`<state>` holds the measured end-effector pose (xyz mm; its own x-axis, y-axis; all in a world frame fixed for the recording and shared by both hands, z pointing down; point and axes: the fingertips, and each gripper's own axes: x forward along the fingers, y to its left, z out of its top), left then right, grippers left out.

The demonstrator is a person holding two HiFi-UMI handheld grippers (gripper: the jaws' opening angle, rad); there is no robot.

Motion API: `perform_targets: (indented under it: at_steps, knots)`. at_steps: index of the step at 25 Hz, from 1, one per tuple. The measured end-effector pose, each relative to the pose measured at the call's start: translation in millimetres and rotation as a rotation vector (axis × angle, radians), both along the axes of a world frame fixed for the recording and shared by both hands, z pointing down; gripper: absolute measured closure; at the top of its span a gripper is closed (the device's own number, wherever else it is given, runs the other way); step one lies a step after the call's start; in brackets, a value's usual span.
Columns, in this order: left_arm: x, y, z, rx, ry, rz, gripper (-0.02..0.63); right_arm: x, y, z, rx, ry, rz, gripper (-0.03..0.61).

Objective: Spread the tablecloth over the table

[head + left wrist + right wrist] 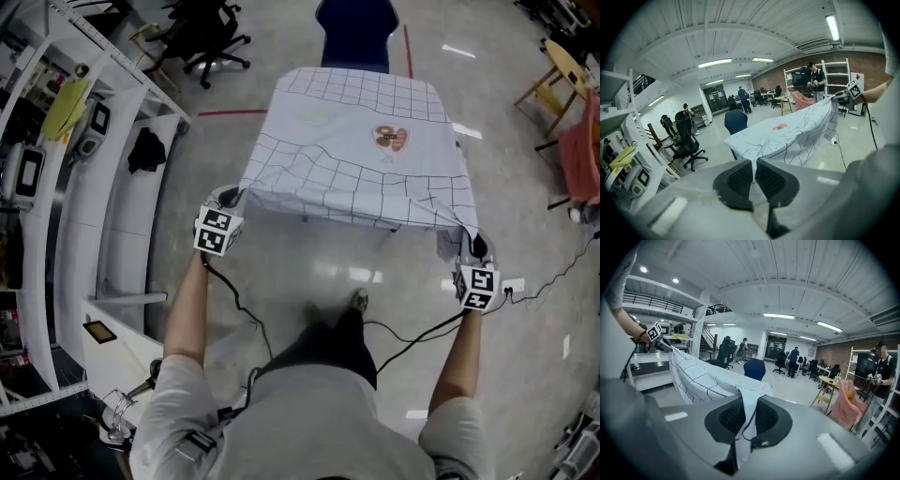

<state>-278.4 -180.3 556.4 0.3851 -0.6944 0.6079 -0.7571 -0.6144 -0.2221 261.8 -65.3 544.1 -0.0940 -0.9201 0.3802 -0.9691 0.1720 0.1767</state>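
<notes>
Nearly covered: cloth going over the table, near corners not yet dropped

Head view: a person is standing at the near side of the table, which is lying hidden under the gridded cloth [361, 155]. The left gripper [232, 198] and right gripper [472, 240] are each pinching a near corner, holding that edge up at about the height of the top. The far part is lying flat, with a brown print showing near the middle. By the look of it, what is remaining is to draw the near edge straight, lower it and let go. Cables [412, 339] are trailing over the floor by the person's feet, and a blue chair [354, 33] is sitting close against the far side, where the hem could be catching.

Left gripper view: the jaws are pressing together on a thin fold of the corner, with the cloth running away across the top toward the other hand. Shelves [836, 77] and a bystander [816, 79] are standing well apart, beyond the table.

Right gripper view: the jaws are clamping narrowly on a bunched corner, a strip hanging down between the pads. A pink-draped seat [846, 406] is standing well clear to the right, blocking nothing.
</notes>
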Motion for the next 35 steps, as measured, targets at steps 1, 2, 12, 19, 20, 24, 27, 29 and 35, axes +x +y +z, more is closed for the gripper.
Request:
perform_targets:
  at_steps: [1,2,12,19,20,24,27,29,35]
  knots:
    - [0.5,-0.9,-0.5,0.0,0.0,0.001,0.591,-1.3,-0.5,0.3,-0.002,-0.003,0.0,0.56]
    - [1.3,-1.6,-0.2,-0.002,0.002,0.001,0.591,-2.0,-1.1,0.4,-0.002,-0.007,0.002,0.56]
    - [-3.1,2.9,13.7,-0.031,-0.017,-0.03,0.591,-1.2,-7.2,14.5,-0.037,-0.024,0.001,0.56]
    - [-6.3,2.0,5.2,-0.051,-0.055,0.01,0.591,-7.1,-4.8,29.6,-0.068,-0.026,-0.022,0.56]
    - [-4.9,2.5,0.7,-0.049,-0.067,0.019,0.591,-6.0,-3.4,31.9,-0.069,-0.025,-0.03,0.56]
    - [-2.0,5.4,-13.7,-0.036,-0.098,0.035,0.591,-2.9,-0.9,39.8,-0.065,-0.019,-0.05,0.56]
    - [-26.5,9.1,-1.4,-0.041,-0.107,0.004,0.591,-21.9,1.7,37.4,-0.069,-0.023,-0.038,0.56]
    - [-38.7,16.9,13.8,-0.053,-0.085,-0.033,0.591,-33.9,5.9,33.6,-0.084,-0.017,-0.029,0.56]
    - [-18.6,28.9,63.3,-0.07,-0.013,-0.124,0.589,-26.7,1.8,46.5,-0.131,-0.032,0.003,0.56]
